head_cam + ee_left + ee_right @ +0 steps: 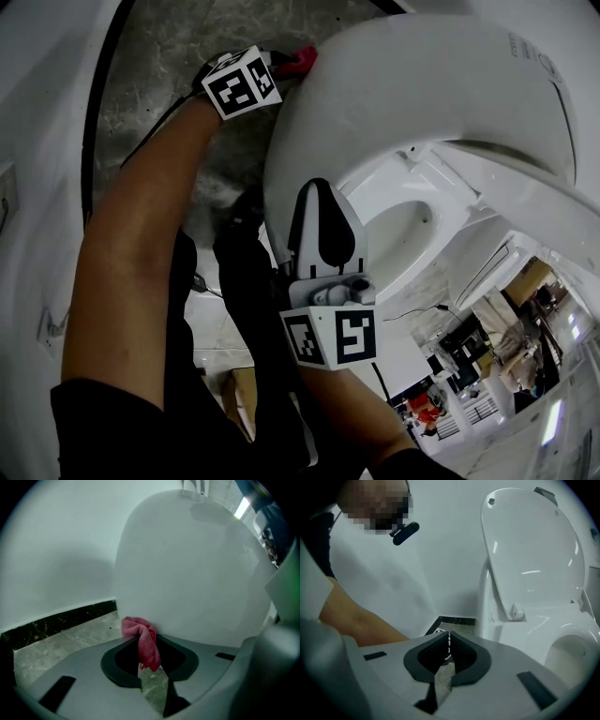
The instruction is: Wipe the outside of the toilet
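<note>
At 11 o'clock in the head view, the left gripper (146, 644) has its jaws closed on a red cloth (136, 626), which rests against the curved outer side of the white toilet (197, 573). The right gripper (449, 641), toward 6 o'clock, is closed with nothing between its jaws.
</note>
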Motion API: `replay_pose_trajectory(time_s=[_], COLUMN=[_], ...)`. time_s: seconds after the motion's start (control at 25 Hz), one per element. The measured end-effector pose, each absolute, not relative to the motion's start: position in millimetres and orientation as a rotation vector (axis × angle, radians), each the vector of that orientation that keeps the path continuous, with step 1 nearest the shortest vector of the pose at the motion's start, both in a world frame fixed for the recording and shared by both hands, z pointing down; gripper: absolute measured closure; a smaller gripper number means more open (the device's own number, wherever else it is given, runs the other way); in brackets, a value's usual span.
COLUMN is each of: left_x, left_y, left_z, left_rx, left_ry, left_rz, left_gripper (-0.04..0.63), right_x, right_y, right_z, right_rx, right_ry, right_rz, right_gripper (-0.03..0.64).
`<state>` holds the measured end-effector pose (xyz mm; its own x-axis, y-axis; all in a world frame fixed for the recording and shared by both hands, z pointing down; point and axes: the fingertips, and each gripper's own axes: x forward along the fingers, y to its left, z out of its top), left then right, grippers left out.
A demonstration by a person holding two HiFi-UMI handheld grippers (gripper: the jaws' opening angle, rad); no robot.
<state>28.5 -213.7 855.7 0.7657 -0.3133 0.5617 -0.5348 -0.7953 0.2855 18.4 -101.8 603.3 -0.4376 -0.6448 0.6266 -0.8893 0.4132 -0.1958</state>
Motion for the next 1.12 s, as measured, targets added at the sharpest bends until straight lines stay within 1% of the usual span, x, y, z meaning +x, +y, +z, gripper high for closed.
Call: replay_pose_trajectory(time_s=[0.28, 0.56, 0.88, 1.0, 1.12], left_x=[43, 76, 100, 110, 131], left_y=[-114, 0, 72, 93, 134], left_z=[859, 868, 864, 860, 855], left_rx=[2.421, 2.282, 2.143, 2.164, 2.199], left_ry=[-0.708, -0.715, -0.755, -0.677, -0.457], left_rz=[0.615, 0.604, 0.581, 0.603, 0.648], left_gripper=[0.5, 0.5, 0.5, 0.5, 0.5], right_x=[29, 28, 32, 32, 31], right_y=[-95, -82, -66, -65, -65], right_z=[599, 593, 593, 593, 591], right_rx=[1.277, 1.192, 1.172, 1.187, 1.195], right_ry=[-2.201, -2.233, -2.22, -2.214, -2.215], right_rz=[0.678, 0.64, 0.655, 0.665, 0.662], right_gripper=[0.58, 0.581, 0.581, 0.58, 0.58])
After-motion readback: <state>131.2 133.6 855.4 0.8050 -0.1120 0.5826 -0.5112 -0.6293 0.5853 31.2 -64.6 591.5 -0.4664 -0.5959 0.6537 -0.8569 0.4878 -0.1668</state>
